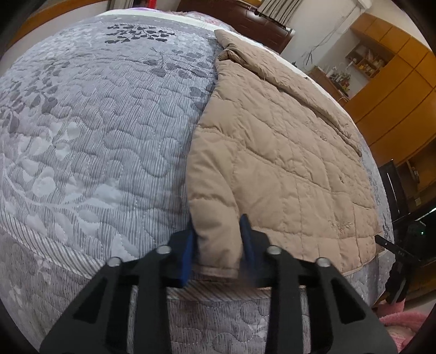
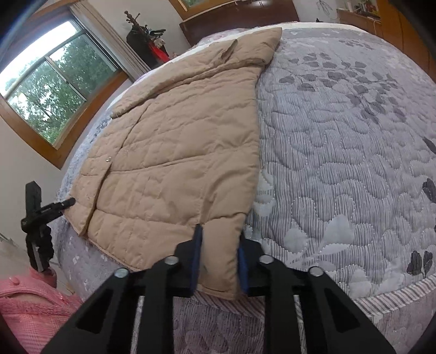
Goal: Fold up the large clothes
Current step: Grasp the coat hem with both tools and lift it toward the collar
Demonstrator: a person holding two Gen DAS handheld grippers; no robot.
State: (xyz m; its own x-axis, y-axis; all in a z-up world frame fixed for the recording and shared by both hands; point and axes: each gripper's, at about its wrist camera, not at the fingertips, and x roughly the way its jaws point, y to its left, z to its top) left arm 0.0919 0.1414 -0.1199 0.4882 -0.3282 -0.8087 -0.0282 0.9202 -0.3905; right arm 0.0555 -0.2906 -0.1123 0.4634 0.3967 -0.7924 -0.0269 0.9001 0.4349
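A tan quilted coat point(image 1: 280, 152) lies flat on the bed, folded lengthwise; it also shows in the right wrist view point(image 2: 174, 163). My left gripper point(image 1: 218, 239) straddles the coat's near left hem corner, its blue pads point(image 1: 188, 253) on either side of the fabric, jaws still apart. My right gripper point(image 2: 219, 253) straddles the coat's near right hem corner the same way, pads point(image 2: 196, 256) apart around the cloth. The other gripper shows at the far right of the left wrist view point(image 1: 395, 258) and at the far left of the right wrist view point(image 2: 38, 217).
The grey leaf-patterned quilted bedspread point(image 1: 90, 141) covers the bed, also seen in the right wrist view point(image 2: 340, 152). A dark headboard point(image 2: 239, 16), a window point(image 2: 46, 84), wooden cabinets point(image 1: 395, 89) and a dark chair point(image 1: 395, 185) surround it. Pink clothing point(image 2: 24, 302) is at lower left.
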